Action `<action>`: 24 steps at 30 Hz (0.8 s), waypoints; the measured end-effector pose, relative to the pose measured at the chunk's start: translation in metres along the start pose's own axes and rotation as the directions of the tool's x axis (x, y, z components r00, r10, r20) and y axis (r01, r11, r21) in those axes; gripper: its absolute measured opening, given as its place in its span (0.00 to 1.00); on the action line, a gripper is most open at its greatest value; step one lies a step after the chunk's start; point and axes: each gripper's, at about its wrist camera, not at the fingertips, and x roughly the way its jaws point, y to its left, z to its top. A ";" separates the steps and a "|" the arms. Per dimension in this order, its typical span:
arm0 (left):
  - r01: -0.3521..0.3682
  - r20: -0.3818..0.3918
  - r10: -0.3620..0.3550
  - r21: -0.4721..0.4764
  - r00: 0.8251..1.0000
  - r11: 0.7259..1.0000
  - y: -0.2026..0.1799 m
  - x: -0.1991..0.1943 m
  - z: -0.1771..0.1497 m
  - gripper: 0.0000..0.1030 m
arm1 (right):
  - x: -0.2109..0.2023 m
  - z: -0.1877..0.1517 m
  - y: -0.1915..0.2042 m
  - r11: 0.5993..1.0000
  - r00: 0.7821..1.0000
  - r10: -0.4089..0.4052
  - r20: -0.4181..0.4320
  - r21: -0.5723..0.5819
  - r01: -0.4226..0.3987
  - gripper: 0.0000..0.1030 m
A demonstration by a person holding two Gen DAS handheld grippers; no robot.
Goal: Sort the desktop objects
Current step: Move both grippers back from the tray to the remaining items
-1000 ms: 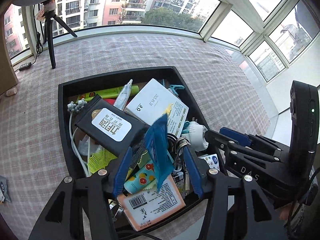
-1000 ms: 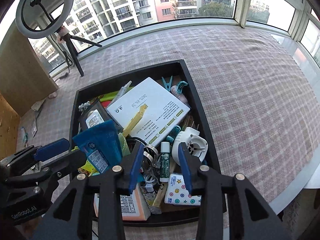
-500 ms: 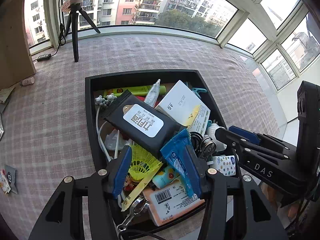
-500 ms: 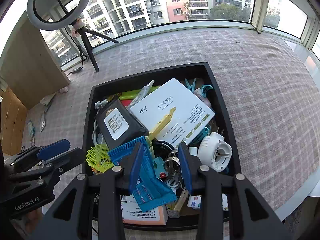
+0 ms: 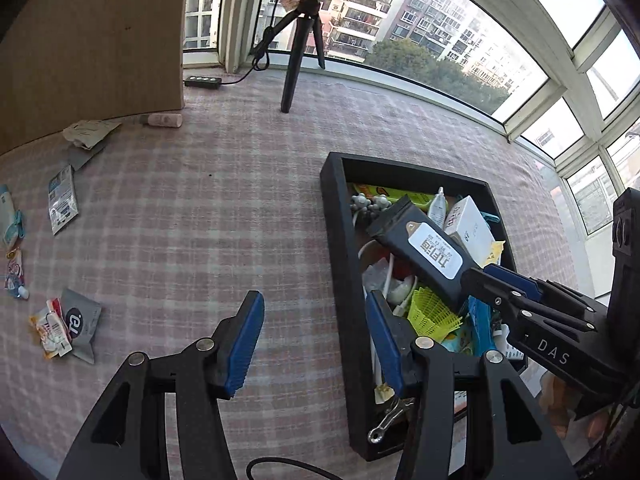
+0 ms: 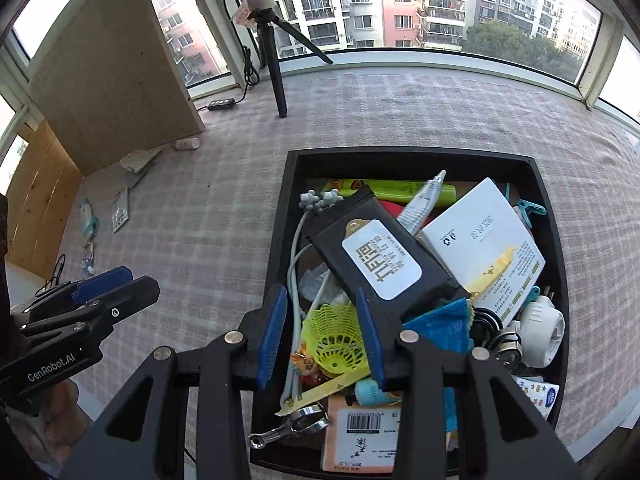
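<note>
Hovering spread and empty, both tongs (image 5: 316,340) (image 6: 320,336) flank the rectangular black tray's (image 6: 280,216) glossy, perhaps plastic clutter.

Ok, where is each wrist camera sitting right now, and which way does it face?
Left wrist: above the checked tablecloth left of the black tray, facing the windows; left gripper open, right gripper intruding.
Right wrist: over the tray's near left corner; right gripper open, left gripper at left.
Shared: tray, black wipes pack, tripod.
</note>
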 end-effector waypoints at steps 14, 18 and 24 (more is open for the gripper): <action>-0.132 0.020 0.142 -0.257 0.990 0.957 0.191 -0.036 -0.006 0.48 | 0.051 0.030 0.164 0.982 0.996 0.076 -0.054 -0.170 -0.084 0.42; -0.176 0.013 0.192 -0.336 0.981 0.925 0.243 -0.040 -0.012 0.48 | 0.067 0.043 0.210 0.968 0.992 0.099 -0.072 -0.223 -0.113 0.44; -0.199 -0.011 0.221 -0.485 0.975 0.852 0.315 -0.041 -0.023 0.48 | 0.096 0.061 0.279 0.938 0.989 0.105 -0.103 -0.320 -0.133 0.51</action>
